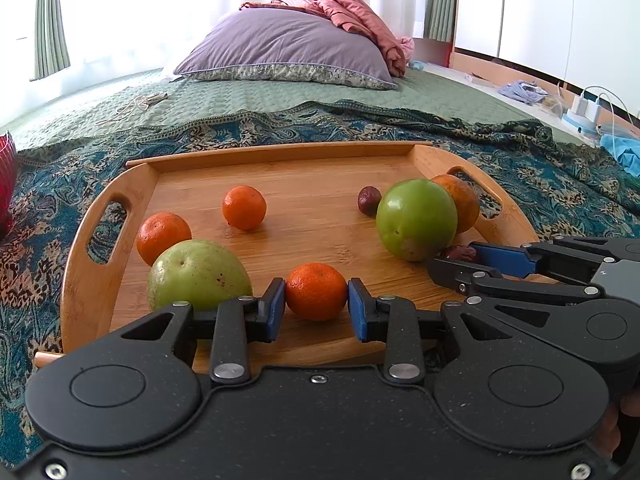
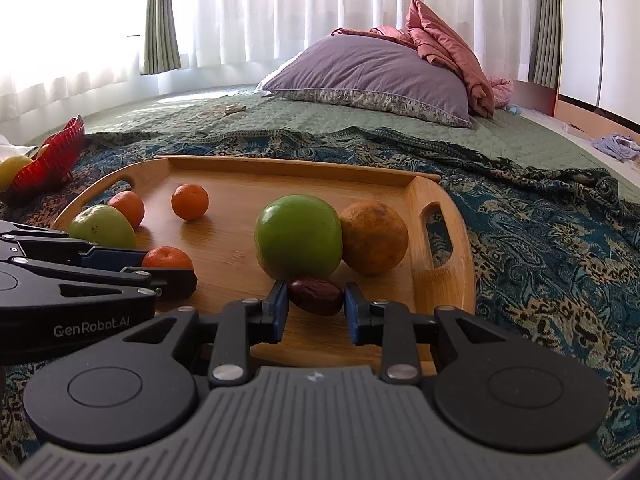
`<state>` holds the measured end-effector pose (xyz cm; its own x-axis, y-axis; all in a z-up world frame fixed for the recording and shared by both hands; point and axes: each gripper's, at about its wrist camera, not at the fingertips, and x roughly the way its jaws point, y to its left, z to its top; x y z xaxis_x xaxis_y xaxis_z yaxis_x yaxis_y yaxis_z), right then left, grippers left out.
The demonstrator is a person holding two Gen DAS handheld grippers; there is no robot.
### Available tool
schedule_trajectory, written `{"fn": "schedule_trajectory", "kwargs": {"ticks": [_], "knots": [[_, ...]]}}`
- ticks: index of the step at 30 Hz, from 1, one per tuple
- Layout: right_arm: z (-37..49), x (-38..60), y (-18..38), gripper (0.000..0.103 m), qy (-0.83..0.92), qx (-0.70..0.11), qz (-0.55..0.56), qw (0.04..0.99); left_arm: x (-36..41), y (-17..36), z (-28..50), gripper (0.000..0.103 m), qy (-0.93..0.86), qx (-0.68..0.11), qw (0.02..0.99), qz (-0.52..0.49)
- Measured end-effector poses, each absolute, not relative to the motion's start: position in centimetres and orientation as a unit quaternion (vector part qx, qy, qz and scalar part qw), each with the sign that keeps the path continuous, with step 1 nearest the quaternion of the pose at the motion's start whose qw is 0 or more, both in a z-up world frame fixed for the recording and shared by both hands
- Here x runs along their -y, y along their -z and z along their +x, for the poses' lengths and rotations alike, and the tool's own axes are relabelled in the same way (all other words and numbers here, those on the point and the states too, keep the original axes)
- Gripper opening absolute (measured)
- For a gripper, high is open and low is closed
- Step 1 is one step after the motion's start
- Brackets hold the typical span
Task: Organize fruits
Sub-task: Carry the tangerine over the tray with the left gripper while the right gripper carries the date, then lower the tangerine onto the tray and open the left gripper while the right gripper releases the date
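Observation:
A wooden tray (image 1: 280,152) on the bed holds several fruits. My left gripper (image 1: 316,304) is shut on a small orange mandarin (image 1: 316,296) at the tray's near edge. A pale green apple (image 1: 198,274) lies just to its left, with two more mandarins (image 1: 244,207) behind. My right gripper (image 2: 316,308) has its pads around a dark brown date (image 2: 317,296) on the tray, with a small gap on the right side. A green apple (image 2: 298,236) and a dull orange (image 2: 374,236) sit right behind the date. Another date (image 1: 369,200) lies further back.
A red basket (image 2: 52,160) with a yellow fruit (image 2: 12,168) stands off the tray at the left. The tray rests on a patterned blue cloth (image 2: 540,240). A purple pillow (image 1: 280,44) and pink blanket lie at the far end of the bed.

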<state>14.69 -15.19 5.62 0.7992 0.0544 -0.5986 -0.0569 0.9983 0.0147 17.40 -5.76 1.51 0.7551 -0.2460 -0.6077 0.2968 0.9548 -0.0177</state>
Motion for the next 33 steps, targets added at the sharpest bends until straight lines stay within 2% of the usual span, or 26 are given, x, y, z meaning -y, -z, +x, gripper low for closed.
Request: {"fn": "schedule_trajectory", "kwargs": {"ticks": [24, 28, 33], "knots": [[16.7, 14.9, -5.2, 0.035, -0.023, -0.329, -0.003, 0.944, 6.7, -1.3, 18.5, 0.033, 0.133, -0.307, 0.941, 0.048], [16.6, 15.1, -5.2, 0.041, -0.024, -0.328, 0.003, 0.944, 6.7, -1.3, 18.5, 0.033, 0.132, -0.308, 0.941, 0.046], [16.4, 15.2, -5.4, 0.041, -0.024, -0.325, 0.011, 0.945, 6.7, -1.3, 18.4, 0.033, 0.131, -0.309, 0.941, 0.044]]}}
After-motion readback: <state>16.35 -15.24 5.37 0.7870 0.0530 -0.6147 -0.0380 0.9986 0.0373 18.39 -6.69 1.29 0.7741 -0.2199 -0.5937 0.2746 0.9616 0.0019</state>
